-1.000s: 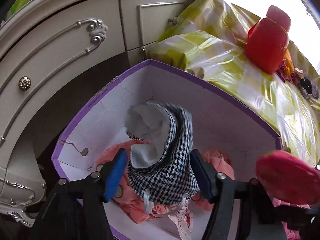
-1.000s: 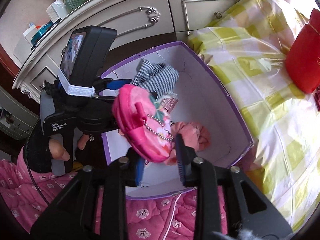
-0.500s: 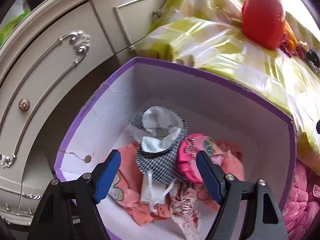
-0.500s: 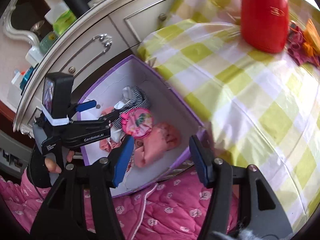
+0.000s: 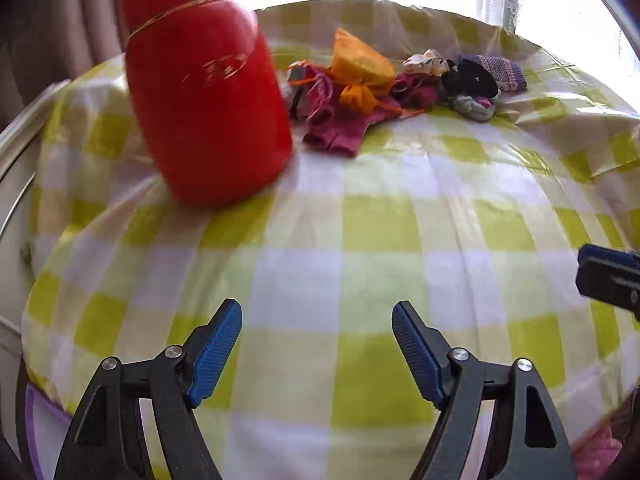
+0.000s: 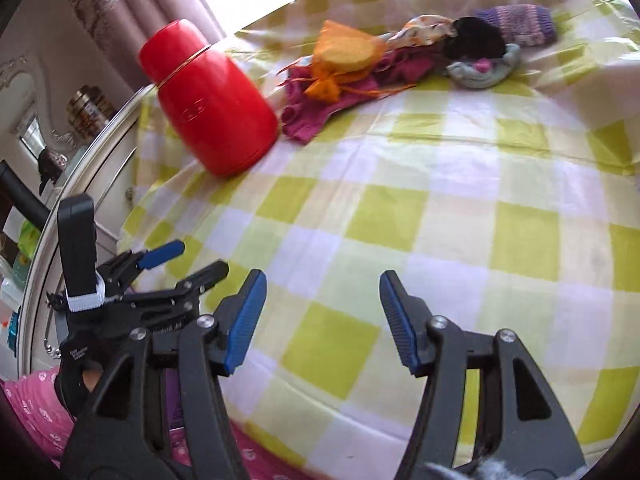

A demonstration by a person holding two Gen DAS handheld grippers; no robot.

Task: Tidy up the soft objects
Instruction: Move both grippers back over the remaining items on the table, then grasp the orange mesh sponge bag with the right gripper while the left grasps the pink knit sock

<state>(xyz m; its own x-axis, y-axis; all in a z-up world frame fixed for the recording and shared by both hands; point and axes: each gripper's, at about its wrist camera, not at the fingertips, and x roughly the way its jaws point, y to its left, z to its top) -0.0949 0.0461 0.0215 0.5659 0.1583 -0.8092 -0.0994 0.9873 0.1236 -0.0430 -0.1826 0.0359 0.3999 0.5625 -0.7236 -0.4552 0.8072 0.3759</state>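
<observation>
Yellow-and-white checked cloth [image 5: 360, 240] covers the table, with curtains [image 6: 132, 12] and a bright window behind it. Over its near edge the left gripper [image 5: 316, 344] hangs with its blue pads spread wide and nothing between them; the right gripper [image 6: 320, 320] beside it is likewise wide and empty. One red flask [image 5: 204, 92] stands on the cloth ahead to the left. Well beyond both grippers, at the far side, lies the heap of soft things: an orange organza pouch [image 6: 344, 56], a magenta cloth [image 6: 320, 108], a black piece [image 6: 476, 44], a purple knitted piece [image 6: 524, 24] and a grey-blue one [image 6: 484, 72]. A cream dresser [image 6: 104, 152] borders the table's left.
</observation>
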